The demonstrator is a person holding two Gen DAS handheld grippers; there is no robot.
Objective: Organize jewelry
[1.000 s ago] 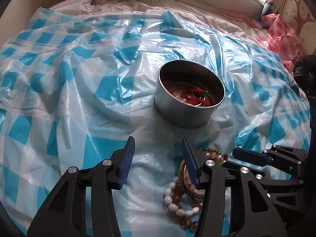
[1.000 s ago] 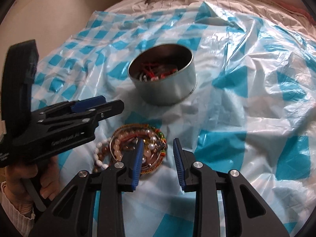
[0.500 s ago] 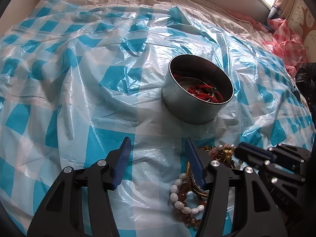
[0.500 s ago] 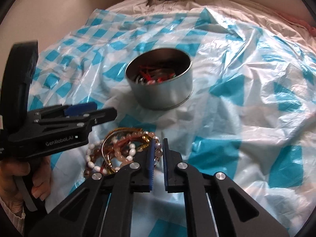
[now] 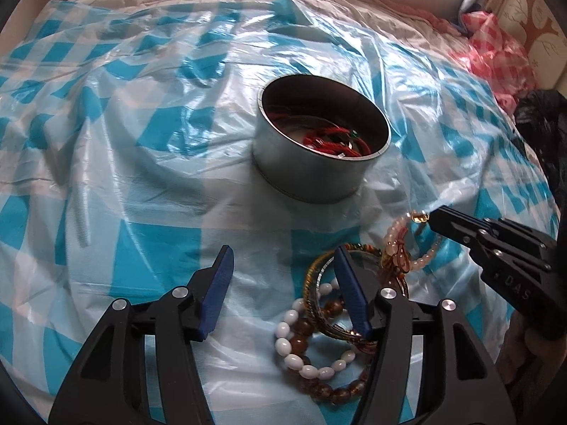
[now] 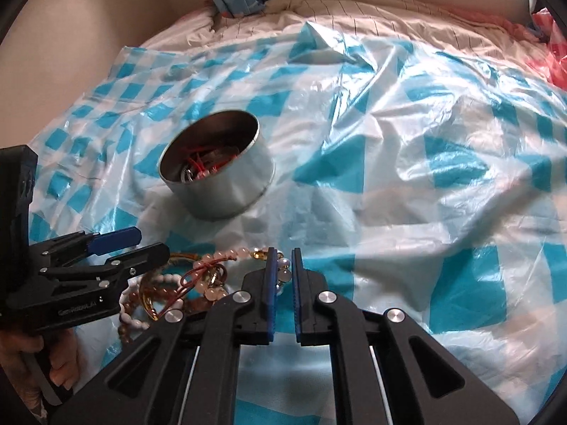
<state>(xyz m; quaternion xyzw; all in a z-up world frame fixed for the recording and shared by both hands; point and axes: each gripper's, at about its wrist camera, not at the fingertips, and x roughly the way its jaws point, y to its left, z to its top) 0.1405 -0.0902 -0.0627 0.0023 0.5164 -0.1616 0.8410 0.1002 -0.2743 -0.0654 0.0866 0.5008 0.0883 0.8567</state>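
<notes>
Right gripper (image 6: 282, 269): fingers nearly together, pinching the pink bead bracelet (image 5: 398, 244) at its pale beads. In the left wrist view the bracelet hung as a loop from the fingertips, lifted partly clear of the bracelet pile (image 5: 329, 322) (its lower beads and brown cord bow appeared to touch the pile).

Left gripper (image 5: 281, 258): fingers set moderately wide with nothing between them; the right-hand finger (image 5: 349, 297) stood over the gold bangles in the pile.

Pile contents seen: white oval bead bracelet, brown bead bracelet, gold bangles. It lay on the blue-and-white checked plastic sheet (image 5: 141, 177) covering the bed, just in front of the round metal tin (image 5: 312, 163).

The tin stood upright and open, holding red cord pieces and some metal ones. A person's hand (image 6: 39, 364) held the left gripper's handle.
</notes>
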